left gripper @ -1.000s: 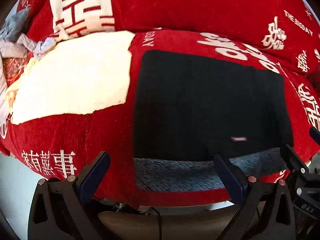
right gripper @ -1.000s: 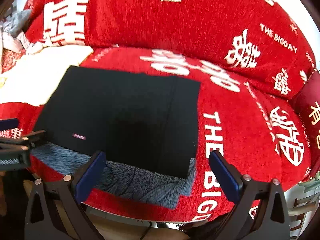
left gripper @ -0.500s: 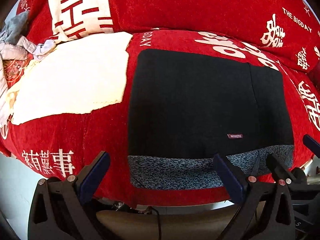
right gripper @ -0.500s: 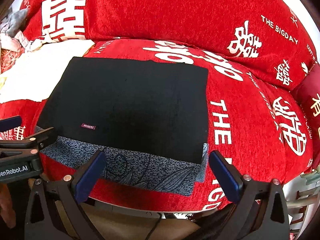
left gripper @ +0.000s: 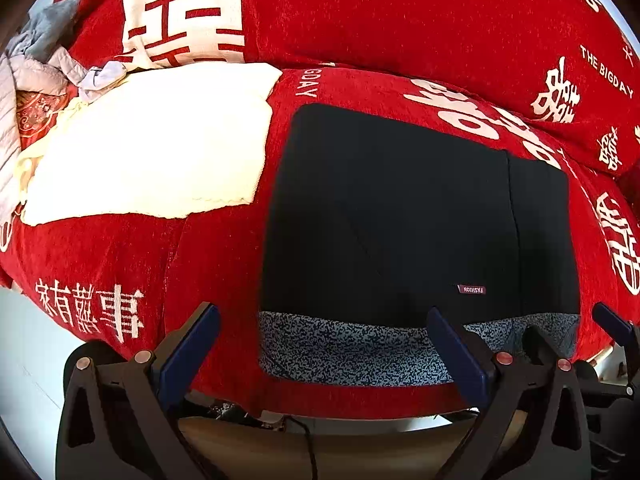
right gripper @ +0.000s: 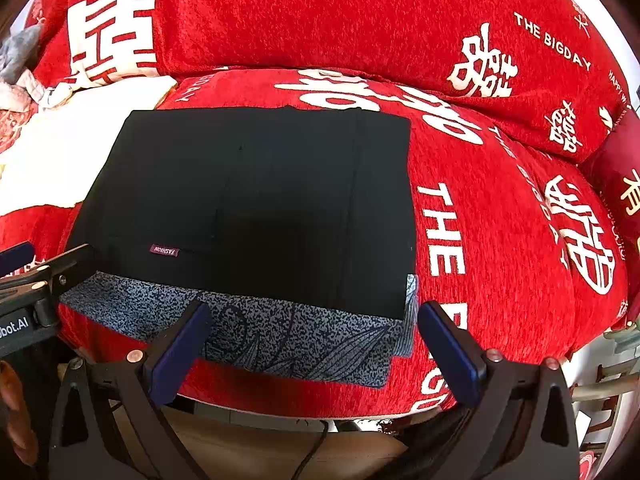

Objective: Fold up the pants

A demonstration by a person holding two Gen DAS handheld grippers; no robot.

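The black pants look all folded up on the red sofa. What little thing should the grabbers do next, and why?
Probably ease both back. The pants lie flat in a neat rectangle with the speckled grey layer peeking out at the near edge. The left gripper and right gripper are open and hold nothing, so little seems left to fold.

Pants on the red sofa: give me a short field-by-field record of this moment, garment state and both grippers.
garment: black pants, folded into a flat rectangle
lining: speckled grey inner fabric showing along the near edge
label: small tag near the front left of the fold
surface: red sofa cover with white characters
beside: cream cloth to the left of the pants
left gripper: open, holding nothing
right gripper: open, holding nothing
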